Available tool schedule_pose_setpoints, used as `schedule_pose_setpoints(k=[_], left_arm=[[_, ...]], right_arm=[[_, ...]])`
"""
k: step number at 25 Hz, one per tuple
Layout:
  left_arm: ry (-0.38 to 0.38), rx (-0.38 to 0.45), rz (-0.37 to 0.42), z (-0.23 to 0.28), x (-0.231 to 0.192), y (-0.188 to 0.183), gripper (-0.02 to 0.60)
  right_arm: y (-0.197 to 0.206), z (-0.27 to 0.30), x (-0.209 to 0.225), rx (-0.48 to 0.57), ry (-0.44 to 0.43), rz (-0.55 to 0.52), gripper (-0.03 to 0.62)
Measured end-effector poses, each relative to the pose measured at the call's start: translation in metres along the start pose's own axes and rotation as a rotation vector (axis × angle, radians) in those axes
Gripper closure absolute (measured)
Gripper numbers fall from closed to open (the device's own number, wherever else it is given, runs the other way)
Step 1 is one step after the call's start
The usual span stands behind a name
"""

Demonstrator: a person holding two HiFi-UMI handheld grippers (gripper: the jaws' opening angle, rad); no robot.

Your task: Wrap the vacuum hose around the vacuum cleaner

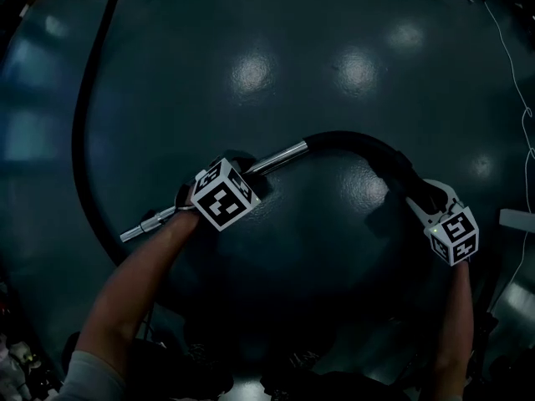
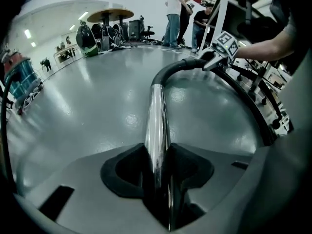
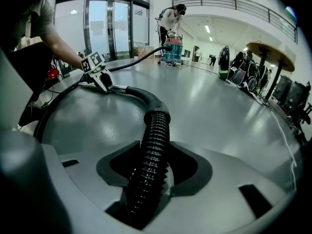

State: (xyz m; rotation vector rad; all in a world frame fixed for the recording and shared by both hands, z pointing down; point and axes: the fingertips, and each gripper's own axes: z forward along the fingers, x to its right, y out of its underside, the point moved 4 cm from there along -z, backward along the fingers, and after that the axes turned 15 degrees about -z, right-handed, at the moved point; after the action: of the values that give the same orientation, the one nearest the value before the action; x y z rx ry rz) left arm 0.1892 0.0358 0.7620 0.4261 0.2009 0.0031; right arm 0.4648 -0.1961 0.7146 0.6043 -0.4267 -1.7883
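- Chrome tube (image 1: 277,158) at the hose end sits in the left gripper (image 2: 158,173). Jaws are partly closed with the pads pressed on the tube's sides, and the tube runs straight out ahead.
- Black ribbed hose (image 3: 152,145) is clamped in the right gripper (image 3: 146,182). Jaws stand fairly wide because the hose is thick. The grip is just behind the smooth curved cuff that joins hose to tube.
- Head view: the grippers are apart, with the hose bend arching between them over the glossy grey floor (image 1: 334,65). The rest of the hose trails off in a long loop on the left.
- Vacuum cleaner (image 3: 171,51) is well apart, far across the floor, with a person (image 3: 171,16) just behind it. Nothing is wrapped on it yet, so the task looks barely begun.
- Step in hand, my read: carry the hose end over to the vacuum.
- Hold both grips firm. Chrome is slick and could slide or spin in the pads, so a tighter squeeze on the left is likely wise.
- Let the right gripper bear the weight, since the ribs give good purchase.
- Move both hands together so the cuff isn't twisted or kinked.
- Mind the slack loop near the feet. Gather it toward the vacuum and don't drag it taut.
- At the vacuum, lay even turns round the body, low ones first.
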Motion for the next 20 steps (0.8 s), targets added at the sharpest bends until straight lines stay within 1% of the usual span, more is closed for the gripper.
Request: schedule_pose_setpoints(k=[2,5,8,11,13,15,18,20], left_arm=[[-0.021,-0.011,0.008,-0.004,0.000,-0.003,0.405],[-0.060,0.006,0.016,-0.025,-0.010,-0.015,0.405],[-0.090,0.010,0.002,-0.039,-0.019,-0.025,0.405],[-0.123,0.022,-0.016,-0.046,-0.020,-0.031,0.405],[-0.139,0.031,-0.028,-0.056,-0.020,-0.036,0.405],[-0.158,0.034,-0.041,-0.070,-0.026,-0.042,0.405],[-0.195,0.028,-0.065,-0.097,-0.042,-0.049,0.403],[-0.206,0.020,-0.093,-0.116,-0.049,-0.051,0.405]], right_arm=[[-0.005,0.001,0.005,-0.010,0.018,0.012,0.410],[-0.028,-0.004,0.015,0.008,0.035,0.029,0.410],[-0.046,-0.005,0.027,0.014,0.063,0.009,0.408],[-0.054,-0.006,0.033,0.004,0.091,-0.011,0.408],[-0.067,-0.018,0.038,0.029,0.126,-0.012,0.401],[-0.090,-0.036,0.044,0.076,0.167,-0.004,0.372],[-0.125,-0.060,0.052,0.146,0.215,0.005,0.367],[-0.140,-0.072,0.056,0.164,0.242,0.006,0.367]])
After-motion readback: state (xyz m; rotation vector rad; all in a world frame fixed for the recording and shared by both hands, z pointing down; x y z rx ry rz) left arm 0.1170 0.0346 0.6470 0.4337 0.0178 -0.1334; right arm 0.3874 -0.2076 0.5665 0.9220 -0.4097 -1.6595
